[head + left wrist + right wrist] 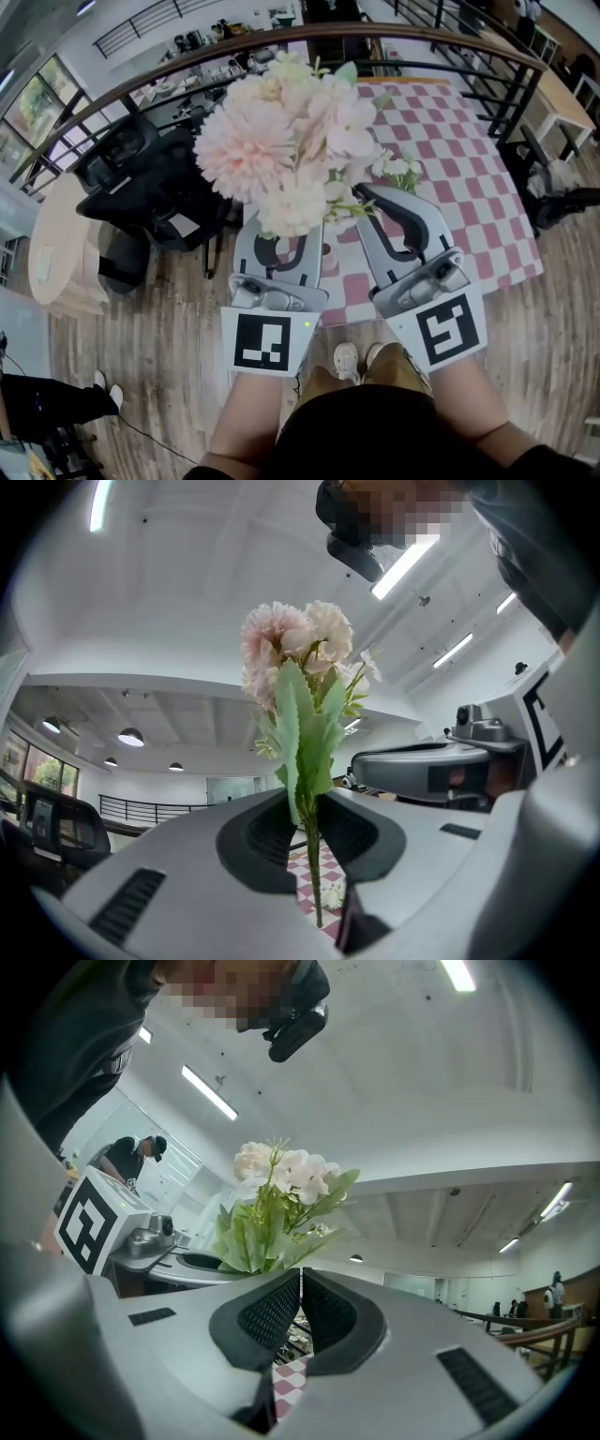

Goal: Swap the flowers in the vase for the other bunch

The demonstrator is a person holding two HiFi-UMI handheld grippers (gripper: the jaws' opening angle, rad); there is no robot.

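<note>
A bunch of pale pink and cream flowers (286, 141) is lifted high over the pink-and-white checked table (459, 169). My left gripper (281, 239) is shut on its green stems. In the left gripper view the stems (310, 855) pass upright between the pads, with the blooms (298, 644) above. A sprig of small white blooms (397, 169) sticks out on the bunch's right. My right gripper (368, 200) is just right of the bunch, shut, with nothing seen between its pads (277, 1312). In the right gripper view the bunch (277, 1204) stands behind the jaws. No vase shows.
A black office chair (141, 178) stands to the left of the table. A curved railing (281, 47) runs behind. A round wooden table (56, 253) is at far left. Someone's legs (47, 403) show at bottom left. A small white flower (333, 892) lies on the cloth below.
</note>
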